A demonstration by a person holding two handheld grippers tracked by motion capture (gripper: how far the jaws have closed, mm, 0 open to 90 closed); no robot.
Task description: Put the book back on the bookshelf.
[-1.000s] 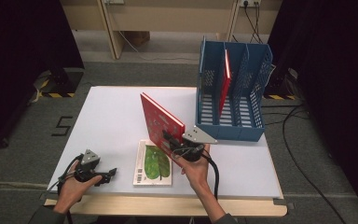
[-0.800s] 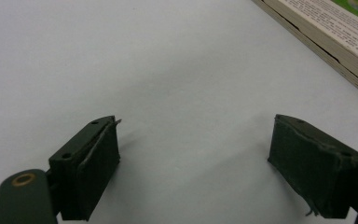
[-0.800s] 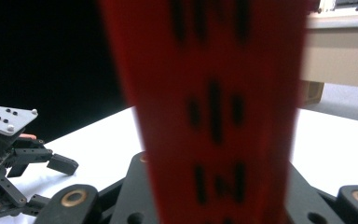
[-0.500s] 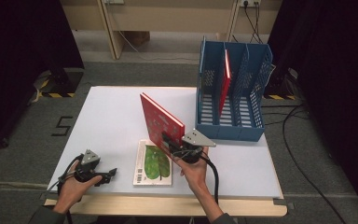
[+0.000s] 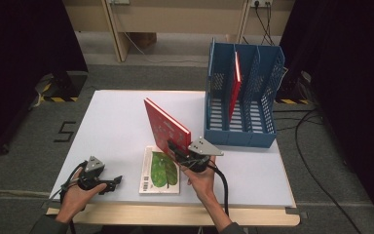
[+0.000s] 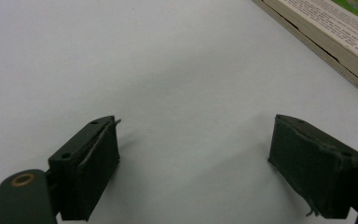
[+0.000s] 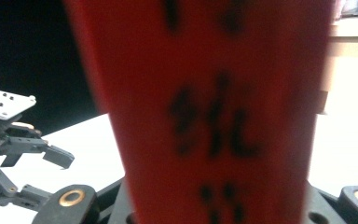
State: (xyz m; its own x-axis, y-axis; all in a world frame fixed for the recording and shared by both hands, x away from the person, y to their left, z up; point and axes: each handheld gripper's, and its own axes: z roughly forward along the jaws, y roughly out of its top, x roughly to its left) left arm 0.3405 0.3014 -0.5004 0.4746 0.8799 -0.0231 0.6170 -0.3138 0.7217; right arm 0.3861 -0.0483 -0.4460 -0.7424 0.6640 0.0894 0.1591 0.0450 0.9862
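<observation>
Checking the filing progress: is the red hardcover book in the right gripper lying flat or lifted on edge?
Lifted on edge: the red hardcover book stands tilted above the white table, clamped in the right gripper.

Flat book (image 5: 160, 170) before raised book (image 5: 164, 126), rack (image 5: 241, 134) right

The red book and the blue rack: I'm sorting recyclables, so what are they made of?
Red book: probably paper pages in a smooth card cover, going by its pale page edge. Blue rack: looks like moulded plastic, with slotted walls and one even colour.
</observation>
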